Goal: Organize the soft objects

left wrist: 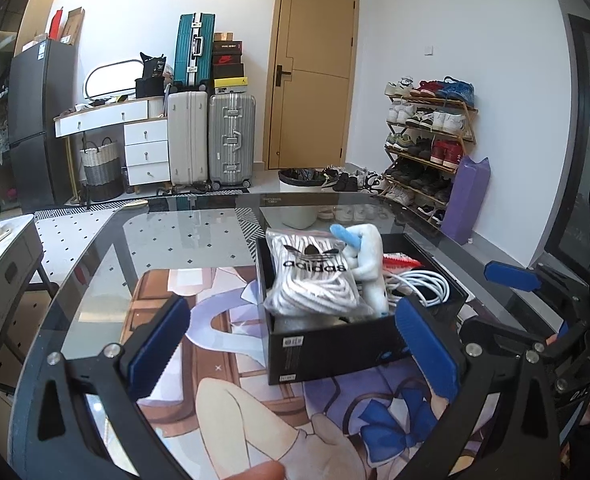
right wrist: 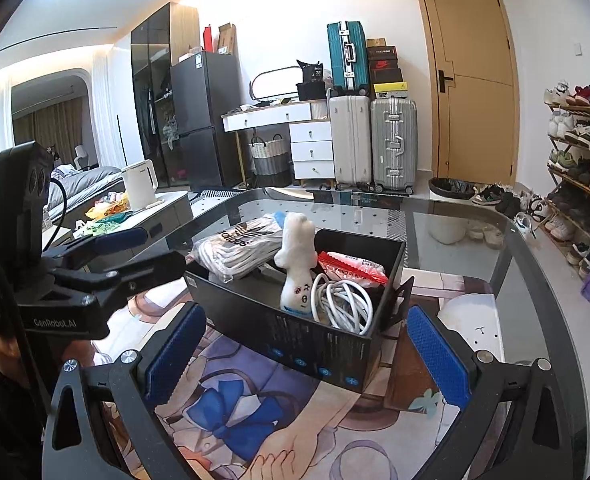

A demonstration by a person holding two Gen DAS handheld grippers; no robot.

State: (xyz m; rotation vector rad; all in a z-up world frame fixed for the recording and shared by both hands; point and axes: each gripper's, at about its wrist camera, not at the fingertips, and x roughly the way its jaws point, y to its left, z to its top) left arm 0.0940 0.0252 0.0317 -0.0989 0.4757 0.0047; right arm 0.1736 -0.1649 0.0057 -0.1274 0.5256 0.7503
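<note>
A black open box stands on the glass table, on an anime-print mat. In it lie a clear Adidas bag of white socks, a white plush toy with a blue tip, a coiled white cable and a red-white packet. My left gripper is open and empty, just before the box's near wall. My right gripper is open and empty, straddling the box's near corner. The right gripper shows in the left view, the left one in the right view.
The glass table's rounded far edge lies beyond the box. A white round object lies under the glass at right. A side table with a white kettle stands left. Suitcases, a door and a shoe rack line the far wall.
</note>
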